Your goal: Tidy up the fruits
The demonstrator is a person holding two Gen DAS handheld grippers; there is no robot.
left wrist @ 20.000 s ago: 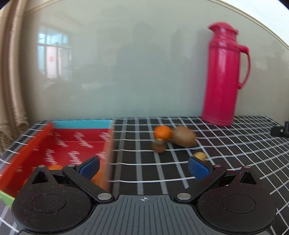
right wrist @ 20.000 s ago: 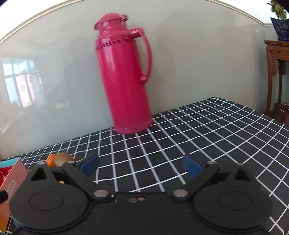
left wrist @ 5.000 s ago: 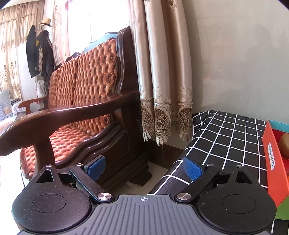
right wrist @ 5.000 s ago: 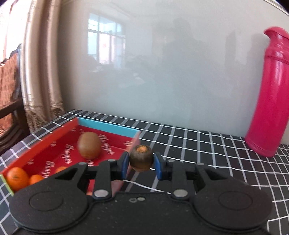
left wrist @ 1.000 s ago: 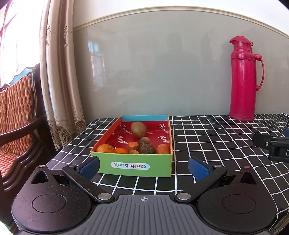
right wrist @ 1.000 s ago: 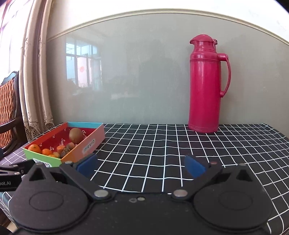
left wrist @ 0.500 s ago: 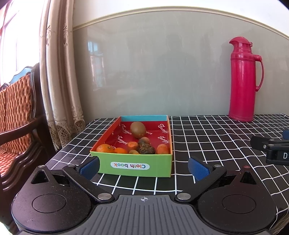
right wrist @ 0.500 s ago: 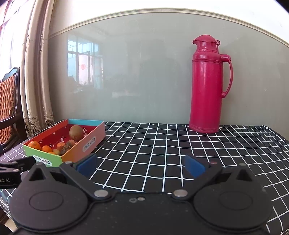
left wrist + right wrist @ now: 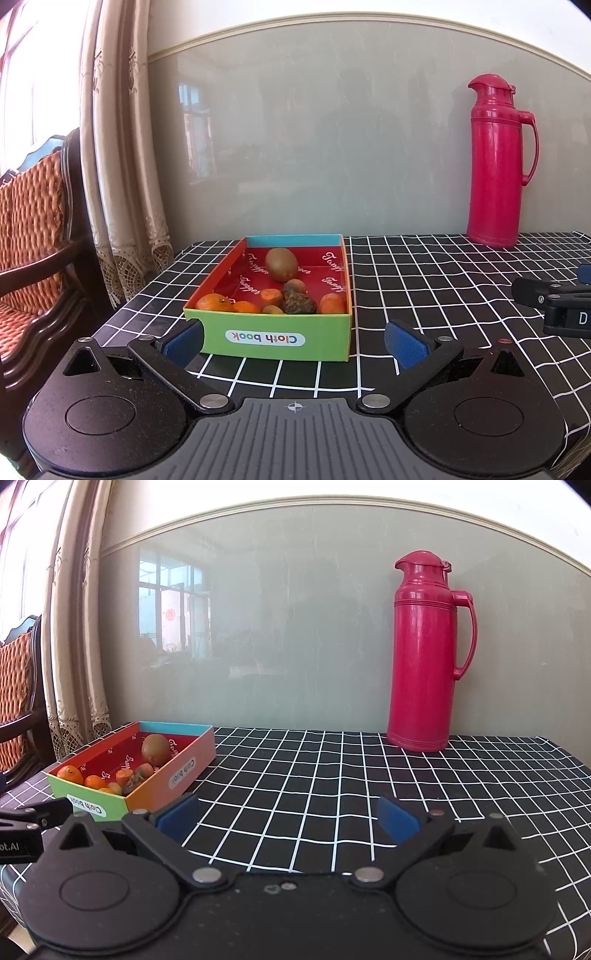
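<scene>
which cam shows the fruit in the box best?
Left wrist. It looks straight into the box from its short end, so the kiwi and the oranges near the front wall show clearly. The right wrist view sees the box obliquely at the left edge, smaller, with its near wall hiding part of the fruit.

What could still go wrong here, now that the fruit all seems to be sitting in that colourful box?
Probably little, but two things stand out. The box sits close to the table's near-left corner, beside the open left gripper, so a careless nudge might push it toward the edge. The tall red thermos stands upright near the wall; a wide sweep of the open right gripper could tip it. The kiwi lies loose and may roll if the box is bumped.
</scene>
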